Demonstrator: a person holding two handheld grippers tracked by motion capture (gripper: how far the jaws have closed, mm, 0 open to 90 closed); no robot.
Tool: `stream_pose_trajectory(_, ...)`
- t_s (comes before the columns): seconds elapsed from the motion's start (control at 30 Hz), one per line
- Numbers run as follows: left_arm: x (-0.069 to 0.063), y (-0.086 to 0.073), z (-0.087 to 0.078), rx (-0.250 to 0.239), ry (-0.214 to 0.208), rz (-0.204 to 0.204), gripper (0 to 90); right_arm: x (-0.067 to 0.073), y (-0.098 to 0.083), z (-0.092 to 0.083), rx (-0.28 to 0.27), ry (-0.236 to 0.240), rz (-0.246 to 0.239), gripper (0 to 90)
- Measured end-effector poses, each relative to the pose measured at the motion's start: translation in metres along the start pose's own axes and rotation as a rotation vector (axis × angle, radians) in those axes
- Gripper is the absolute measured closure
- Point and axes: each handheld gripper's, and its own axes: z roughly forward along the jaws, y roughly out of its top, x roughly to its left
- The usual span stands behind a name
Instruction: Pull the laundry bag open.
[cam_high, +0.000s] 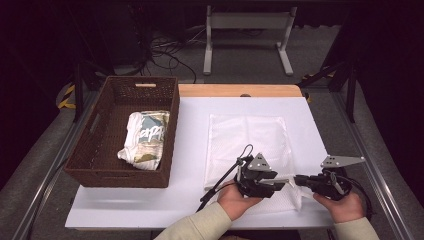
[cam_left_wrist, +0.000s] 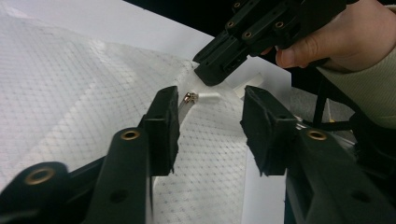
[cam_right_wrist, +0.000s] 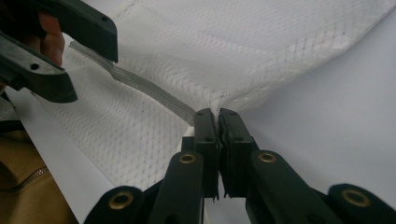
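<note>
Mesh bag (cam_high: 247, 142): it lies flat on the white table (cam_high: 190, 165), right of the basket and apart from it; its near edge is at your hands, and the near right corner is lifted off the surface.
Right gripper (cam_high: 299, 179): your jaws are pressed together on the bag's corner. In the right gripper view (cam_right_wrist: 218, 114) the mesh bunches up where the pads pinch it, and the fabric fans away from that point.
Left gripper (cam_high: 282, 181): your jaws stand partly apart, neither wide nor tight, and nothing is pinched. In the left gripper view (cam_left_wrist: 210, 100) they straddle the bag's edge, with the pads clear of the mesh.
Zipper pull (cam_left_wrist: 190, 97): a small metal slider with a white tab, sitting at the bag's edge just beyond your left jaws, between them and the tip of your right gripper (cam_left_wrist: 212, 74).
Zipper tape (cam_right_wrist: 135, 81): a pale band running along the bag's edge from your right pinch toward your left gripper (cam_right_wrist: 74, 70).
Hands: both grippers point at each other, close together over the near right corner.
Basket (cam_high: 100, 150): brown wicker, on the table's left part.
Clothing (cam_high: 145, 137): a folded bundle lying inside the basket.
</note>
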Motion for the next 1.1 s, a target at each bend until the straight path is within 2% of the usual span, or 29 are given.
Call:
stream_pose_trajectory(0.2,-0.002,-0.004,0.012,0.041,0.015,0.028,81.0,0.001,0.000,0.000,-0.004,0.004,-0.008,86.3)
stream_pose_trajectory(0.37,0.003,-0.005,0.020,0.088,0.037,0.026,89.3,0.002,0.000,-0.001,-0.008,0.005,-0.011,86.3)
stream_pose_trajectory(0.57,0.008,-0.006,0.028,0.123,0.046,0.021,89.5,0.003,0.000,-0.001,-0.003,0.008,-0.010,86.3)
stream_pose_trajectory(0.67,0.011,-0.007,0.033,0.128,0.074,0.005,88.1,0.004,0.000,0.000,-0.004,0.012,-0.014,86.3)
stream_pose_trajectory(0.73,0.015,-0.007,0.035,0.138,0.070,-0.010,88.1,0.004,0.000,0.000,-0.005,0.018,-0.014,86.3)
stream_pose_trajectory(0.83,0.016,-0.007,0.037,0.151,0.070,-0.010,88.1,0.004,0.000,0.000,-0.006,0.028,-0.013,86.3)
stream_pose_trajectory(1.0,0.016,-0.008,0.042,0.153,0.036,-0.020,84.6,0.006,0.001,0.001,-0.019,0.066,-0.012,86.4)
stream_pose_trajectory(1.07,0.016,-0.008,0.041,0.159,0.023,-0.020,81.3,0.006,0.001,0.001,-0.018,0.065,-0.012,86.4)
stream_pose_trajectory(1.1,0.016,-0.008,0.040,0.156,0.015,-0.030,74.1,0.006,0.001,0.001,-0.018,0.064,-0.012,86.4)
